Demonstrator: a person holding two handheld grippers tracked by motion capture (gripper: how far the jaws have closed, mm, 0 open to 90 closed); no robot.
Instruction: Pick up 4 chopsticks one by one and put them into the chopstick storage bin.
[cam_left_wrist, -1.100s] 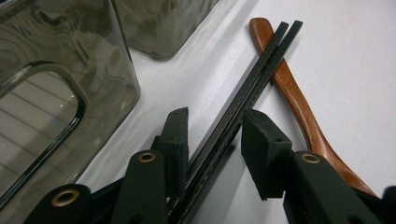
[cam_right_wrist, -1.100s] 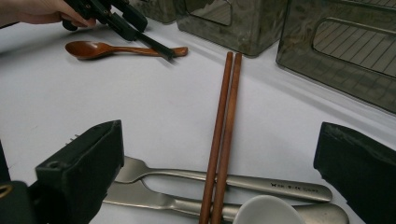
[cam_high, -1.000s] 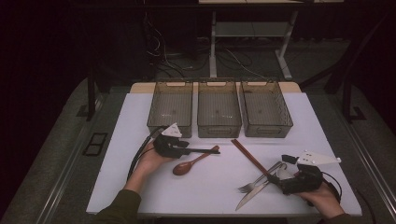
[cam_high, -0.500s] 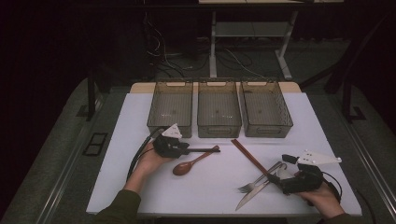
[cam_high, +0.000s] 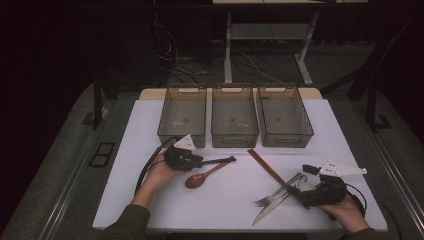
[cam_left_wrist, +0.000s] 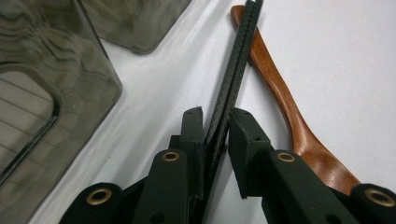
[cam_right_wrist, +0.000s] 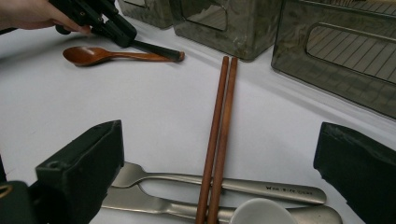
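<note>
The left claw (cam_high: 227, 160) lies low over the table (cam_high: 150, 125) just in front of its far edge's row of three bins (cam_high: 235, 117). Its jaws have just been closing and now stand almost together, with nothing visibly between the pads. They rest right beside the wooden spoon (cam_high: 202, 177). In the left gripper view the spoon's slim handle (cam_left_wrist: 275, 88) runs along the outer side of the long black fingers (cam_left_wrist: 233, 74), touching or nearly so. The spoon is a glossy reddish-brown wood, with a narrow curved handle and a rounded oval bowl that points toward the near edge.

The right claw (cam_high: 302, 187) sits near the near right corner, its jaws spread wide over a pair of brown chopsticks (cam_right_wrist: 219, 126), a metal fork (cam_right_wrist: 215, 181) and a knife (cam_high: 267, 210), gripping none of them.
</note>
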